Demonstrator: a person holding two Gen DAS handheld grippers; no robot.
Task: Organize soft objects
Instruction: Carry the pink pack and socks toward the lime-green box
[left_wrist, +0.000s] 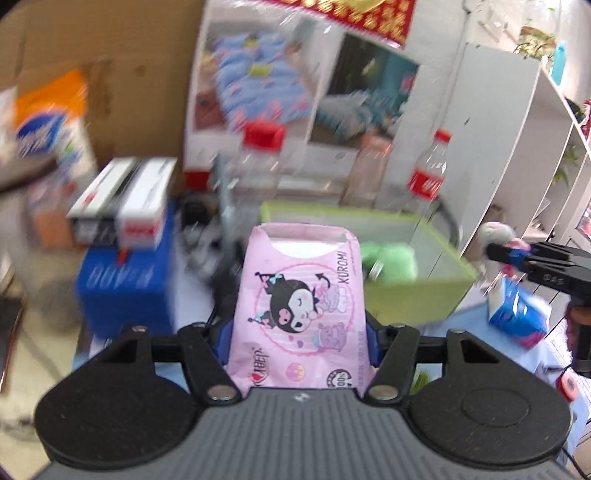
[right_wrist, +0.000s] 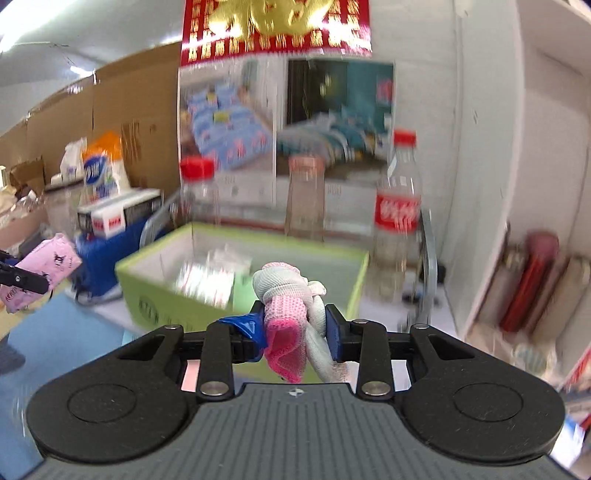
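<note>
My left gripper (left_wrist: 299, 332) is shut on a pink tissue pack (left_wrist: 301, 299) printed with a cartoon figure, held up in front of a light green box (left_wrist: 439, 291). A green soft thing (left_wrist: 391, 258) lies inside that box. My right gripper (right_wrist: 295, 326) is shut on a knotted pink and white knit sock bundle (right_wrist: 286, 295), just before the green box (right_wrist: 155, 291). In the left wrist view the right gripper (left_wrist: 495, 251) shows at the right edge with the bundle (left_wrist: 495, 232). The pink pack (right_wrist: 48, 271) appears at the left edge of the right wrist view.
Three clear bottles with red or pink caps (right_wrist: 397, 206) stand behind the box. A blue crate (left_wrist: 122, 284) with white cartons (left_wrist: 125, 210) on top sits to the left. A blue tissue pack (left_wrist: 517, 314) lies on the light blue table (right_wrist: 62, 332). White shelves (left_wrist: 517, 147) rise on the right.
</note>
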